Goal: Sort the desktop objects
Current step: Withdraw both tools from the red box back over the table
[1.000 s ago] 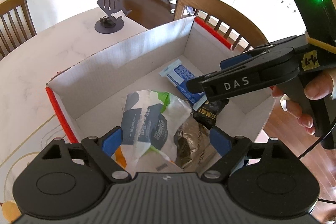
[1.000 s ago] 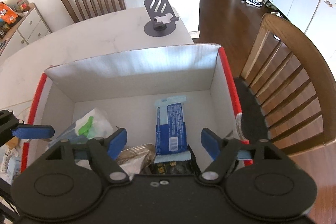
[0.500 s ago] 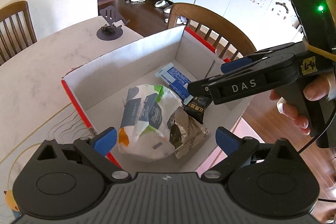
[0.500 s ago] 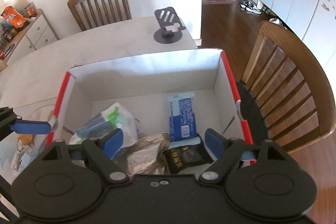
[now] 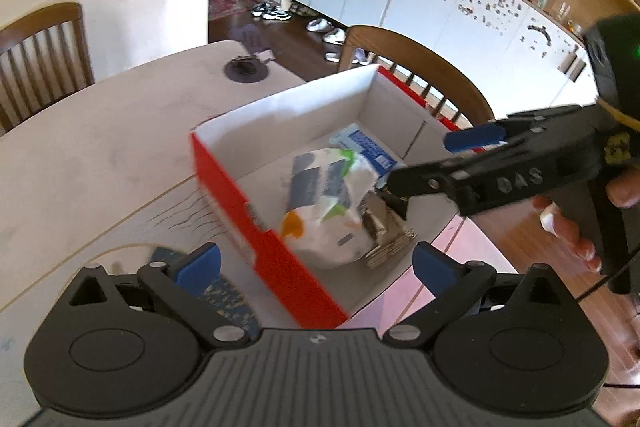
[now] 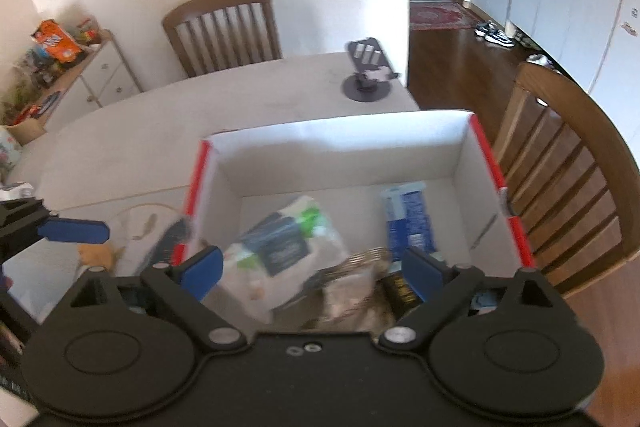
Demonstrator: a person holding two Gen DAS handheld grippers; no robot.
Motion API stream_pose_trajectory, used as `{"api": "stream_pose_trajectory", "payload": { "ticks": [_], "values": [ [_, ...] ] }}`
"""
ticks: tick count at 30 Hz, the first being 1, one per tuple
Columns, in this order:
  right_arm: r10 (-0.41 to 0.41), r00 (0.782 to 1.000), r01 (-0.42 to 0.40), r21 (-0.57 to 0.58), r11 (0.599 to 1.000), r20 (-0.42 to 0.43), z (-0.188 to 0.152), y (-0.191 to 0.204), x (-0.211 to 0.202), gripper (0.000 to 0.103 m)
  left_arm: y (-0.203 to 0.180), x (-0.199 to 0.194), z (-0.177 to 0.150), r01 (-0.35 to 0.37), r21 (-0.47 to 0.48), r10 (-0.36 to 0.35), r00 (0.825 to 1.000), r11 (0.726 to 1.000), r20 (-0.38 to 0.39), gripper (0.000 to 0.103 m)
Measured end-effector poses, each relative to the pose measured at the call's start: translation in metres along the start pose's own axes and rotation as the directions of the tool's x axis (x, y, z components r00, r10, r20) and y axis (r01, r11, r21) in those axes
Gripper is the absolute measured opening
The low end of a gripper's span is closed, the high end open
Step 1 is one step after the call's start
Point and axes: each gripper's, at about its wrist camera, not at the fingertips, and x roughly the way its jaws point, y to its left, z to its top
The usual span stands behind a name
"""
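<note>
Table (image 6: 160, 131) bears red-edged box (image 5: 224, 187); box holds white snack bag (image 5: 328, 211), blue packet (image 6: 408, 219), foil pouch (image 5: 384, 227), dark sachet (image 6: 400, 291); loose packets (image 6: 160, 239) left of box, unsorted; left gripper (image 5: 316, 263) wide, empty; right gripper (image 6: 312, 267) opening, nothing between pads; job looks part done.

Motion blur is smearing the print on the white snack bag (image 6: 280, 247) and the blue packet (image 6: 408, 219) inside the red-edged box (image 6: 500, 187), leaving the wording unreadable. The right gripper (image 6: 314, 269) body is covering the box's near wall and part of the crumpled foil wrapper (image 6: 352, 291). Items lying on the tabletop beside the box's left wall (image 6: 140, 231) are blurring beyond identification.
</note>
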Motion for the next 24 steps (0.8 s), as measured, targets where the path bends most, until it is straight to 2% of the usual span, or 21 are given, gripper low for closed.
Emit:
{"api": "stream_pose_trajectory", "payload": {
  "ticks": [6,24],
  "values": [
    [0.028,1.0,-0.028,-0.027,0.999,0.012,-0.007,0.035,-0.008,0.097,0.032,-0.026,-0.014,0.025,-0.039,-0.025,1.0,0.999,0.015,0.103],
    [0.093,0.996,-0.094,-0.076,0.993,-0.01,-0.031,0.134,-0.009,0.097,0.104,-0.074,-0.061,0.028,-0.03,-0.029,1.0,0.999,-0.008,0.103]
  ]
}}
